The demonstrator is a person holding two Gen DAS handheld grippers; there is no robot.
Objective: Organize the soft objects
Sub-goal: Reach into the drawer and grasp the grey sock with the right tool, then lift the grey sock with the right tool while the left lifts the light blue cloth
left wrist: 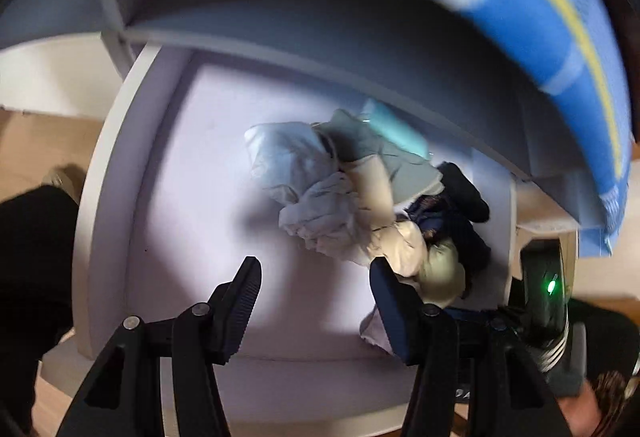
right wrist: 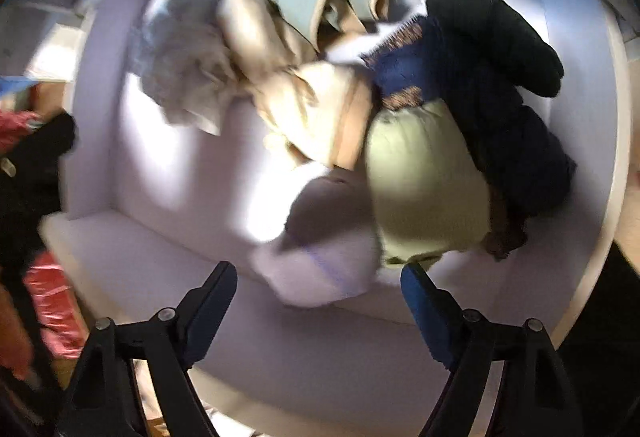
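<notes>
A heap of soft clothes (left wrist: 360,189) lies inside a white cabinet compartment (left wrist: 192,157): grey, cream, pale green, teal, navy and black pieces. In the right wrist view the same heap (right wrist: 320,97) fills the compartment's back and right, with a pale green bundle (right wrist: 424,189) and a white folded piece (right wrist: 320,265) nearest. My left gripper (left wrist: 316,281) is open and empty, its right finger just in front of the cream cloth. My right gripper (right wrist: 320,285) is open and empty, fingers either side of the white piece, just short of it.
A blue striped cloth or bag (left wrist: 540,17) hangs across the top of the left wrist view. White shelf board (left wrist: 280,33) above the compartment. Red and pink items (right wrist: 52,289) and a dark sleeve (right wrist: 32,173) sit at the left. Wooden floor (left wrist: 36,141) outside.
</notes>
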